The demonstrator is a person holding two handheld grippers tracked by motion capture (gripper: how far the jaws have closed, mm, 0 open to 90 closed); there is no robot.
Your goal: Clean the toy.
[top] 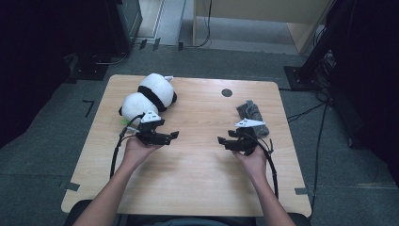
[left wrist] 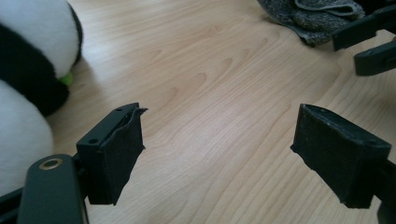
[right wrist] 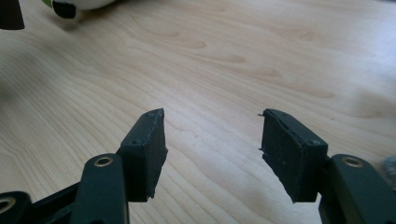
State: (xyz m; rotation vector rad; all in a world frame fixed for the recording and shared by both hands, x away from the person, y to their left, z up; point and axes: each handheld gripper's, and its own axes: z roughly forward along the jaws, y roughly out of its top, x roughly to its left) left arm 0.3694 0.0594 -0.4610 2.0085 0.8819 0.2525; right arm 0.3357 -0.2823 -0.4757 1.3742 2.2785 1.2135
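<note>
On the pale wooden table (top: pixel 197 179), the left gripper (top: pixel 175 135) hovers just beside the black-and-white plush panda (top: pixel 150 94), jaws apart on nothing. The right gripper (top: pixel 220 140), well apart from the panda, has its jaws apart and empty, near a crumpled grey knitted cloth (top: pixel 249 110). No writing is readable.

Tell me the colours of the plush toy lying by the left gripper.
The plush panda is white with black bands; a bit of green shows beneath it. The high view shows it best.
</note>
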